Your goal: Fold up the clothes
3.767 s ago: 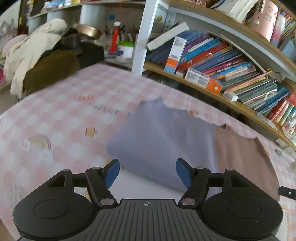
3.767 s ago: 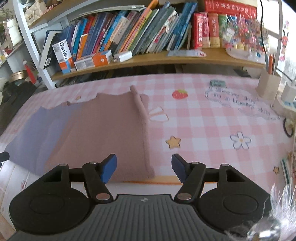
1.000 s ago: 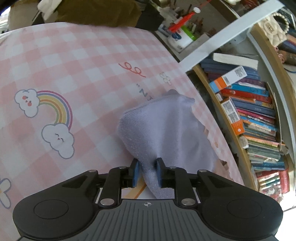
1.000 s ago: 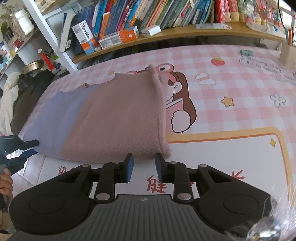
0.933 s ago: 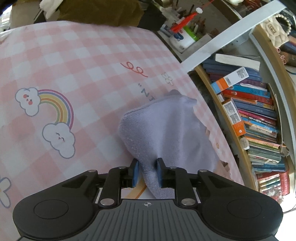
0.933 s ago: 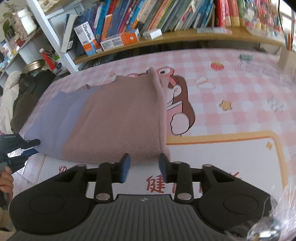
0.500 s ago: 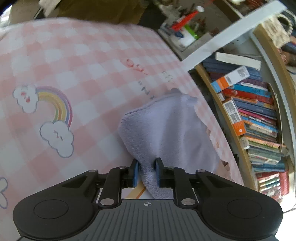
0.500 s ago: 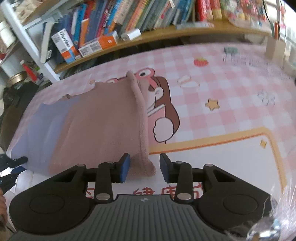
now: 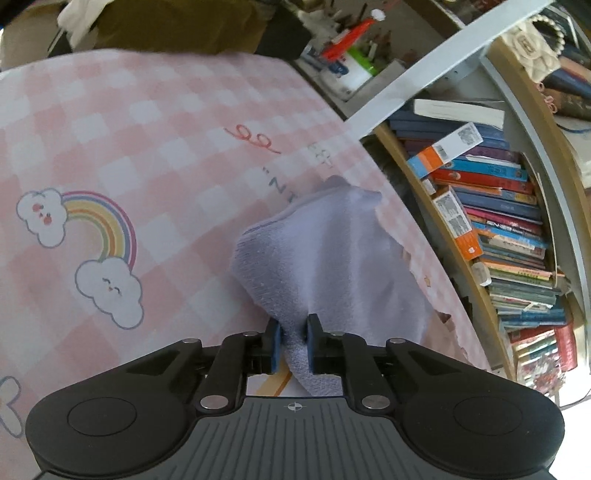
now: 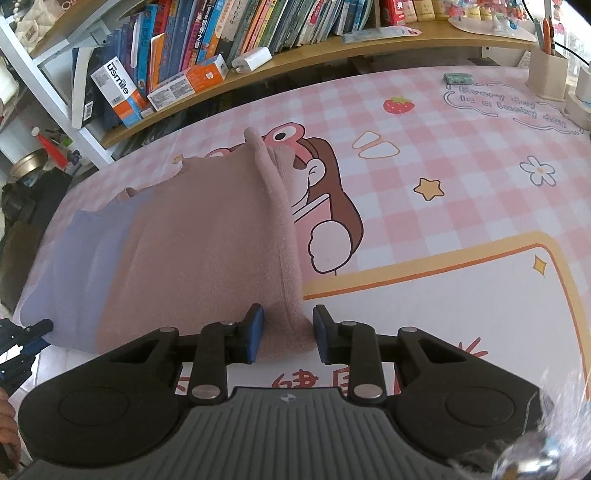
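Note:
A fleece cloth, lavender at one end [image 9: 325, 258] and dusty pink at the other [image 10: 207, 236], lies on the pink checked table mat [image 10: 443, 155]. My left gripper [image 9: 293, 343] is shut on the lavender near corner and lifts it a little. My right gripper [image 10: 288, 338] has its jaws partly closed around the pink near corner; a gap shows between the cloth and each pad. The left gripper also shows at the left edge of the right wrist view [image 10: 26, 336].
Bookshelves [image 10: 229, 48] full of books run along the table's far side. A pen holder [image 10: 546, 74] and a small eraser [image 10: 458, 77] stand at the far right. A heap of clothes [image 9: 177, 26] lies beyond the table's left end.
Both grippers came down from open to the cloth's near corners. The left one stays clamped on the lavender corner. The right jaws opened slightly wider and the pink corner has lifted between them.

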`<state>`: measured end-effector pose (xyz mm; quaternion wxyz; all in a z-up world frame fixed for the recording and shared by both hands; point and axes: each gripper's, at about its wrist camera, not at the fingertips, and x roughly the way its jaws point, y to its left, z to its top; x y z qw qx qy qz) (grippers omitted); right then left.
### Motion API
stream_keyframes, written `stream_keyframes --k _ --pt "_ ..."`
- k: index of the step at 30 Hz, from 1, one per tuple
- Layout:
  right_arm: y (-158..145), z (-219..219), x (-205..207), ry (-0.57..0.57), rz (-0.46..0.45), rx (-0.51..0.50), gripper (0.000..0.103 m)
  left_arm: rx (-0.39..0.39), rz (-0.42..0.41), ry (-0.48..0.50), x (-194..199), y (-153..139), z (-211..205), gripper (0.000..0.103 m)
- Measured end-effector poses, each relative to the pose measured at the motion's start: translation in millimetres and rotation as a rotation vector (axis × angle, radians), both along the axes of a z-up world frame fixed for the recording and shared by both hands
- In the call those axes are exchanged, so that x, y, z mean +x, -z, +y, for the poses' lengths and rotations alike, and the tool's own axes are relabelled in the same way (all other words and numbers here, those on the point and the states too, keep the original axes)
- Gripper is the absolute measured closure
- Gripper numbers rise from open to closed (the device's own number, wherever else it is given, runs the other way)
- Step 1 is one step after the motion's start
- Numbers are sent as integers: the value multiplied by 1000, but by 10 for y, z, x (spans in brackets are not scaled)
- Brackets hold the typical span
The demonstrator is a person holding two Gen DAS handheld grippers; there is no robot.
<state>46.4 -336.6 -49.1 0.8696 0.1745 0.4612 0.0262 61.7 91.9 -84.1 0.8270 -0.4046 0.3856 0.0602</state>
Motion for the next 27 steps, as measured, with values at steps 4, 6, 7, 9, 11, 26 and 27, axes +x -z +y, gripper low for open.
stream_keyframes --k 4,6,7,9,11,26,27 --pt "13 39 9 8 0 -15 76 -32 11 -2 14 60 46 84" --pt "16 45 5 15 -3 -18 76 -55 10 -7 23 75 78 83" --pt "20 48 0 19 -4 -19 75 -68 9 -9 27 83 97 82" --pt "35 53 -3 30 0 -22 73 -94 8 -15 35 98 135 80" --pt "47 56 -3 40 2 -22 73 -112 6 -24 45 105 182 76" --pt "69 132 20 71 0 -31 73 -119 -21 -71 250 83 422 52" --pt "68 137 20 71 0 -32 73 -115 -21 -70 268 79 406 54"
